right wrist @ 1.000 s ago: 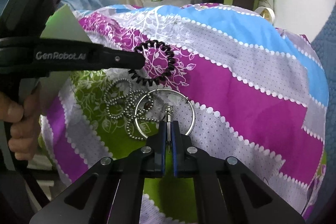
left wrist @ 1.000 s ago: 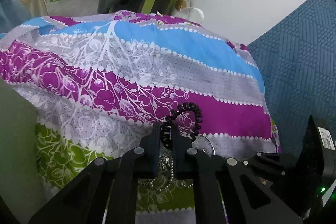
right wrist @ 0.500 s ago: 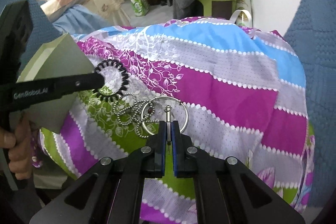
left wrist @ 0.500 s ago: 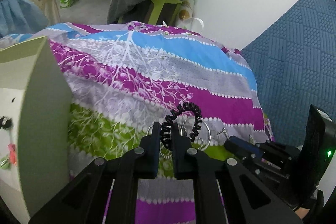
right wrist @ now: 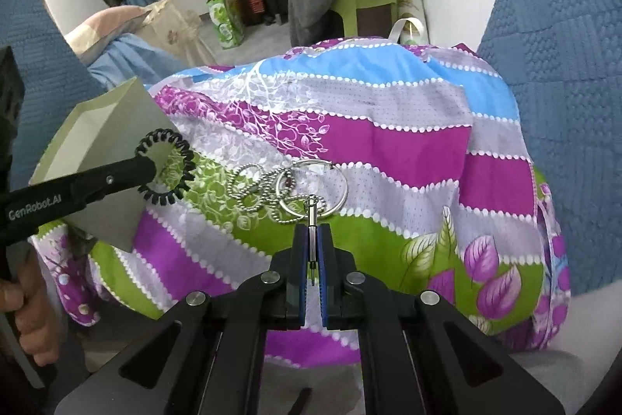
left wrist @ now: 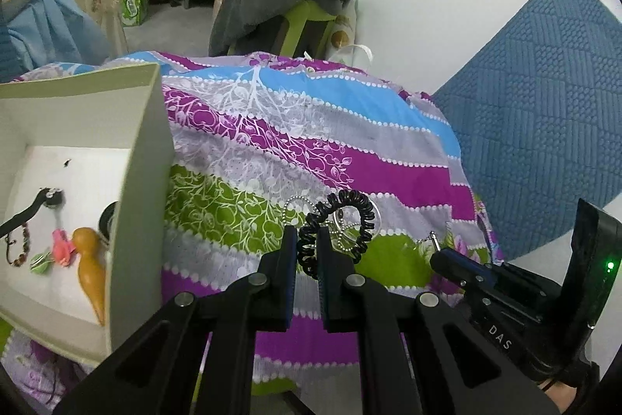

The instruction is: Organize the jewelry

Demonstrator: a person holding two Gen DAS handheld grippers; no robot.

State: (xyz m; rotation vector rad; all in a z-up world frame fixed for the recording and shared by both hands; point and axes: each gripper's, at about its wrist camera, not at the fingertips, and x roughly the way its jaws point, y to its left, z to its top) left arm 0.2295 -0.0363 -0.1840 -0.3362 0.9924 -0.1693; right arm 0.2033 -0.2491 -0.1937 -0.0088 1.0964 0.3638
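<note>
My left gripper [left wrist: 304, 235] is shut on a black spiral hair tie [left wrist: 337, 228] and holds it in the air; it also shows in the right wrist view [right wrist: 165, 166] in front of the box wall. My right gripper [right wrist: 311, 234] is shut on a thin silver metal pin [right wrist: 311, 216], raised above the cloth. A silver bead chain [right wrist: 252, 187] and silver hoops [right wrist: 322, 191] lie tangled on the patterned cloth [right wrist: 388, 142]. An open grey box [left wrist: 144, 158] at the left holds a bracelet [left wrist: 17, 244], a pink clip [left wrist: 62, 247] and an orange teardrop piece [left wrist: 91, 267].
The striped purple, blue and green cloth covers a rounded cushion. Blue quilted pads [left wrist: 544, 96] flank it. A green stool [right wrist: 365, 2] piled with grey clothes stands behind. The other hand-held gripper [left wrist: 505, 294] sits low right in the left view.
Both grippers have risen and pulled back. The left one has carried the hair tie leftward toward the box, whose inside now shows. The chain and hoops stay on the cloth.
</note>
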